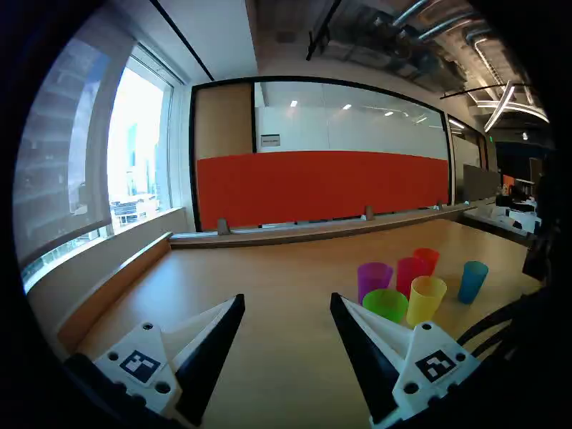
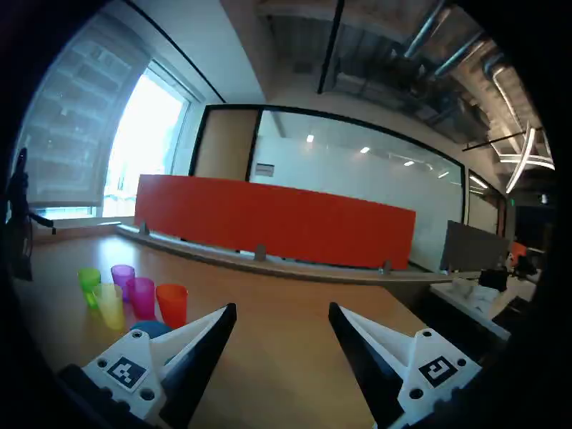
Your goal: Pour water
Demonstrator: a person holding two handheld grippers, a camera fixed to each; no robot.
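**A:** What am I working with, nearest first?

**B:** The left gripper and the right gripper are both spread wide and hold nothing.

**A:** And the cups?

**B:** They cluster on the table, lower right in the left gripper view. The green cup is closest, with the yellow cup touching it. I can't tell which one holds water. I'd take an outer cup, square my fingers across its middle, then lift straight up so the neighbours don't tip. Beyond them stands the orange partition.

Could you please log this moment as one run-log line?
left gripper: open, empty | right gripper: open, empty | cups: grouped on table
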